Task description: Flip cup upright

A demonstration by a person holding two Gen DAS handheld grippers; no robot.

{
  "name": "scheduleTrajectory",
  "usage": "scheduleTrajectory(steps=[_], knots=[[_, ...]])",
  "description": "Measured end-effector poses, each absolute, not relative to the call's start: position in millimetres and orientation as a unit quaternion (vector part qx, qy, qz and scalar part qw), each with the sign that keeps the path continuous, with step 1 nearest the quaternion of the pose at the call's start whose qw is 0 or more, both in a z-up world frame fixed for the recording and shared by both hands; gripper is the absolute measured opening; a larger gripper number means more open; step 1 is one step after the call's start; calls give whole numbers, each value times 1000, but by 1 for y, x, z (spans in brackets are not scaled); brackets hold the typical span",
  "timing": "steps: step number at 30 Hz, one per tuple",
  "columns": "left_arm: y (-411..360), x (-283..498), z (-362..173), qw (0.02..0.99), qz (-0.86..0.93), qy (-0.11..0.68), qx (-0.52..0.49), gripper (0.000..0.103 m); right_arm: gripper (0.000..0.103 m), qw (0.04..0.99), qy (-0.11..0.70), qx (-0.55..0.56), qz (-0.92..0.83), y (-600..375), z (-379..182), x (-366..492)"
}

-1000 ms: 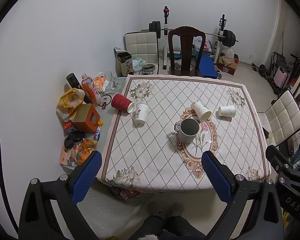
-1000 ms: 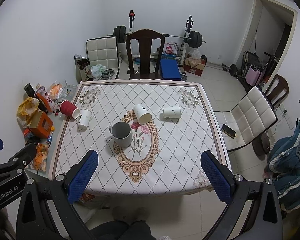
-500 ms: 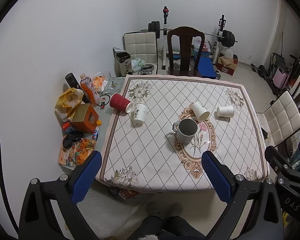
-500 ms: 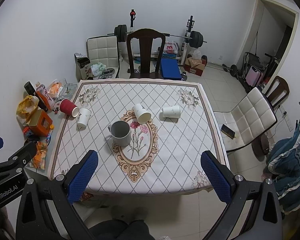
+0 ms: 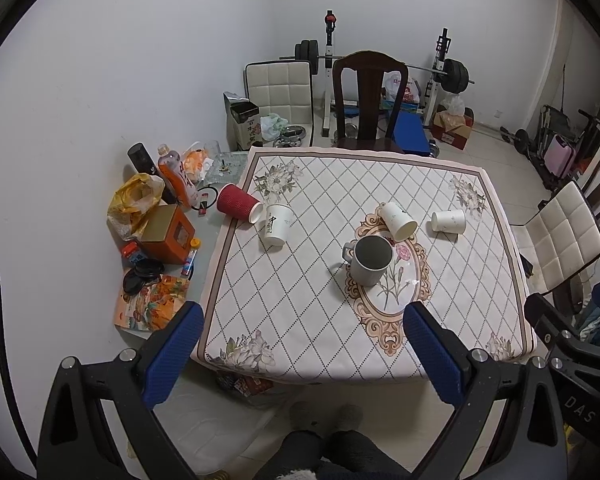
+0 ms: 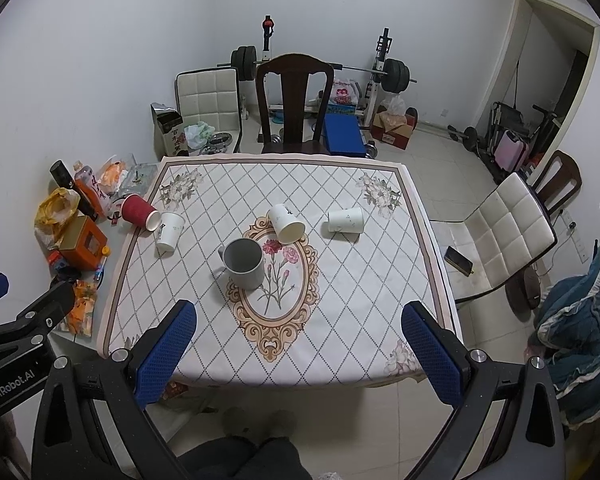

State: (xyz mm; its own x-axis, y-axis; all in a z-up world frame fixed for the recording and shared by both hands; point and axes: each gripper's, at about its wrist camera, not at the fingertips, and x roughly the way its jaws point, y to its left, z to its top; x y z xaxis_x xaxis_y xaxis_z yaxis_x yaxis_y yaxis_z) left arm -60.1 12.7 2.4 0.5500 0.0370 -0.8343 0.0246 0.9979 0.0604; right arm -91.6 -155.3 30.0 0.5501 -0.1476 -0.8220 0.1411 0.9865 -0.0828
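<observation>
A table with a patterned cloth (image 5: 300, 304) (image 6: 340, 300) holds several cups. A grey mug (image 5: 370, 258) (image 6: 244, 262) stands upright near the middle. Two white paper cups lie on their sides behind it: one (image 5: 398, 220) (image 6: 286, 223) close to the mug, one (image 5: 448, 221) (image 6: 345, 220) further right. A red paper cup (image 5: 238, 208) (image 6: 139, 215) lies on its side at the left edge. Beside it a white printed cup (image 5: 277, 224) (image 6: 169, 231) stands mouth down. My left gripper (image 5: 300, 344) and right gripper (image 6: 300, 344) are both open and empty, above the table's near edge.
A side surface left of the table holds a bottle (image 5: 178, 180), an orange box (image 5: 166, 234), a yellow bag (image 5: 134, 200) and packets. A dark wooden chair (image 5: 368, 104) stands behind the table, a white chair (image 6: 496, 236) to the right. Gym weights stand at the back wall.
Both cameras have drawn back and risen slightly, so the table looks a little smaller. The cups have not moved. Both grippers stay open.
</observation>
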Motion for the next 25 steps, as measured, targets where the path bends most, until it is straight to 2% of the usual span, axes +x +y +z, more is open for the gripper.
scheduleTrajectory(steps=[25], knots=[[6, -62, 2, 877, 1, 479, 30, 102, 103, 876, 476, -5, -78, -161, 23, -94]])
